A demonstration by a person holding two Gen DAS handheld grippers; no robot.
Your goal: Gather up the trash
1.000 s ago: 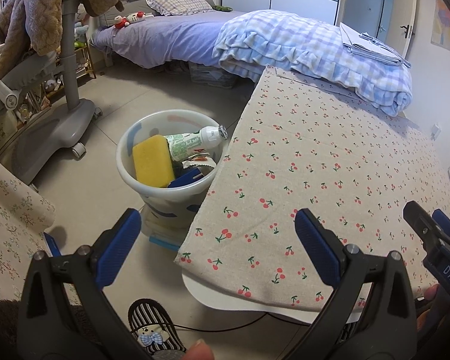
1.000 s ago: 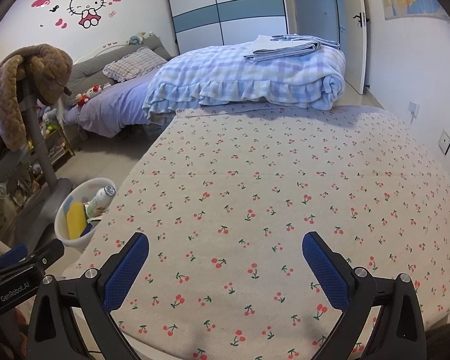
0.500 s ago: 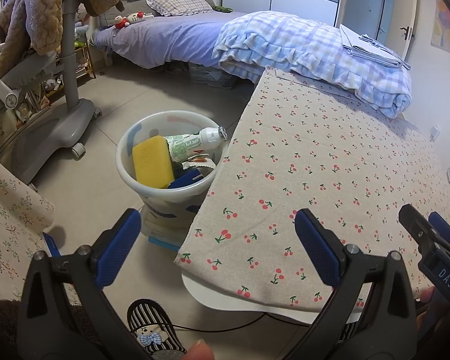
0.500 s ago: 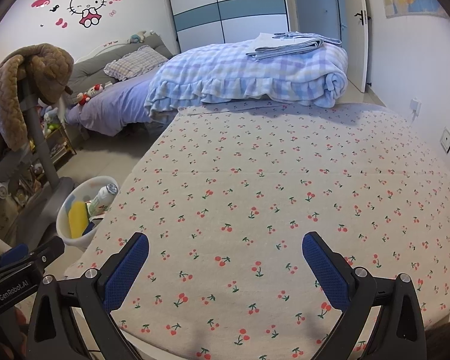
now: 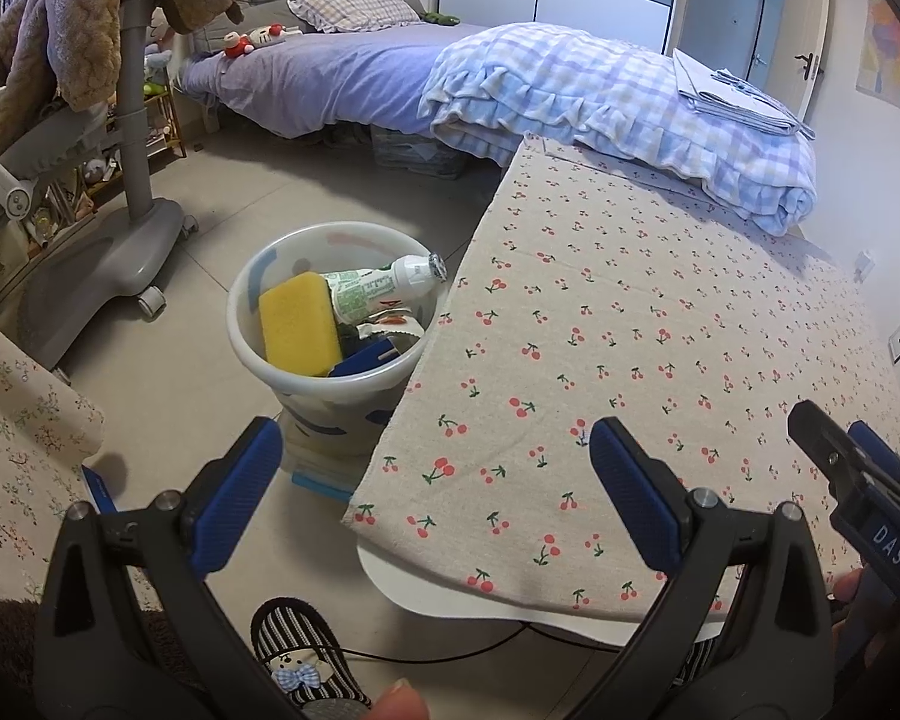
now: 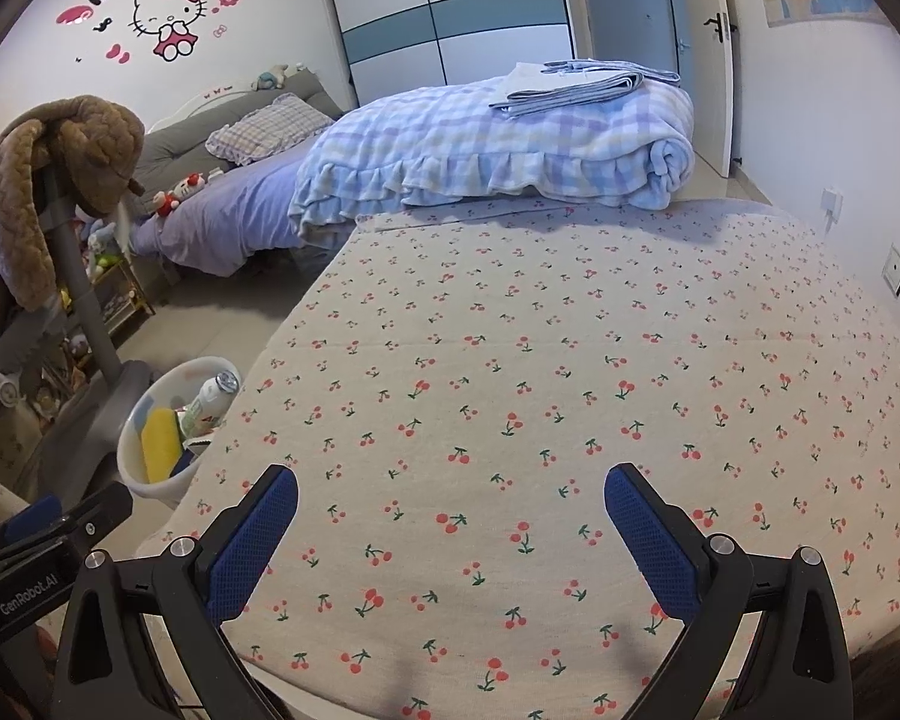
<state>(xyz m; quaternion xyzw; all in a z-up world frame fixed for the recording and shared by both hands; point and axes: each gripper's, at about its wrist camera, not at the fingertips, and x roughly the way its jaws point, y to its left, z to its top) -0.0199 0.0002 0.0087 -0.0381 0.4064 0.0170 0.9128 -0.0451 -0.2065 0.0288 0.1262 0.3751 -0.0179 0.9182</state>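
bin (image 5: pixel 324 372): white plastic, on the floor, touching the left edge of the cherry-print tablecloth (image 5: pixel 660 324)
yellow sponge (image 5: pixel 299 324): inside bin, left half, standing on edge, leaning
green-label bottle (image 5: pixel 384 287): inside bin, right of sponge; long axis across the bin, cap end toward the tablecloth
blue item (image 5: pixel 363 357): inside bin at the near rim, half hidden, can't tell what it is
left gripper (image 5: pixel 435 480): jaws spread wide, nothing held; bin sits ahead and slightly left of it, close
right gripper (image 6: pixel 450 510): jaws spread wide, nothing held; over the tablecloth, bin well off to its left
nearer arm: left, by a clear margin
tablecloth: no trash visible on it in either view
judgement: collecting looks done, or nearly so; any further drop would go to the left gripper
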